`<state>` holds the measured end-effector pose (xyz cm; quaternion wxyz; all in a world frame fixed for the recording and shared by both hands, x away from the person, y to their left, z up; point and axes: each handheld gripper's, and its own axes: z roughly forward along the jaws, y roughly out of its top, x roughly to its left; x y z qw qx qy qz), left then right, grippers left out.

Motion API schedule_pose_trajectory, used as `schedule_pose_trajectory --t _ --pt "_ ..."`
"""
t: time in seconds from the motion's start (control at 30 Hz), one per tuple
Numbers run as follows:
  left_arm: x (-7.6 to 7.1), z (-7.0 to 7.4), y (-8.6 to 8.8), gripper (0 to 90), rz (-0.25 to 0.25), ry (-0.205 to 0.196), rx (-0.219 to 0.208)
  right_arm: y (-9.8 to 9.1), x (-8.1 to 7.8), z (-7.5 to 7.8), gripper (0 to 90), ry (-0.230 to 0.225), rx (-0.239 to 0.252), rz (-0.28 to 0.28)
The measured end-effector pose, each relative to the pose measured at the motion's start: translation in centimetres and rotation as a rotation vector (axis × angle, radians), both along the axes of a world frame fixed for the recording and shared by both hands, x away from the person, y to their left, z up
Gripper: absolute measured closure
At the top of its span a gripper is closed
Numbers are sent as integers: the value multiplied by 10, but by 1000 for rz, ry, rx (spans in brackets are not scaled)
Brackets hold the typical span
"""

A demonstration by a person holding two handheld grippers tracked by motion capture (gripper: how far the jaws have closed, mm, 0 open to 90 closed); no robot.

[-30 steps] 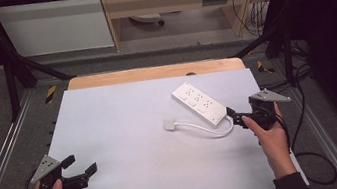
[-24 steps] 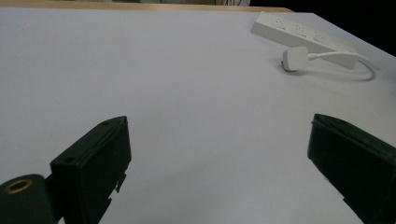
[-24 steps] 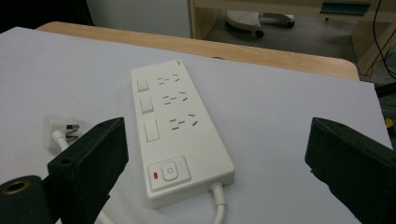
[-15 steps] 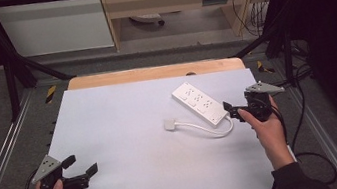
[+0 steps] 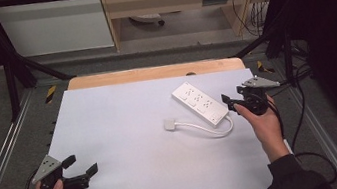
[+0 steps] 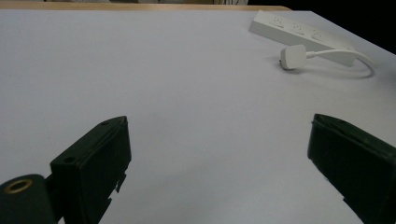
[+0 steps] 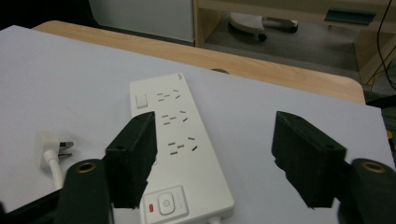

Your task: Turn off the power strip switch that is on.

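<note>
So I've got my right gripper (image 5: 230,101) hanging just off the near end of the power strip (image 5: 201,103), jaws apart with nothing pinched between them. They've just been closing in a bit, I'd say to match the width of the strip before I go for it. In the right gripper view the strip (image 7: 180,140) lies flat on the white worktop (image 5: 121,127), running away from me, so lining the jaws up across its short side looks like the sane way to grab it. One jaw sits over the strip's edge, the other is out over bare worktop. The cord (image 5: 207,128) loops out from the near end and curls back to the plug (image 5: 169,124), which lies loose beside the strip, not plugged into anything. My left gripper (image 5: 80,169) is parked well apart at the near left corner, jaws wide open and empty, probably just keeping out of the way until it's needed.
</note>
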<state>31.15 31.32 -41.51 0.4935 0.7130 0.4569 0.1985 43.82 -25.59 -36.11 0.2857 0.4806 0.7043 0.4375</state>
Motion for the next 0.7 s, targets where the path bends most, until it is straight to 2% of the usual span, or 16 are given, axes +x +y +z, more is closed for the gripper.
schedule_pose_trajectory --t 0.07,0.3,0.53,0.7 --pt "0 0 0 60 1 2 2 1 1 0 439 -19 -12 -3" --pt "0 0 0 60 -4 -3 0 5 5 0 648 -51 -13 0" --pt "0 0 0 60 -5 -4 -3 9 14 -2 779 -77 -6 3" --pt "-1 0 1 60 -1 -1 -3 13 19 -1 840 -91 -4 6"
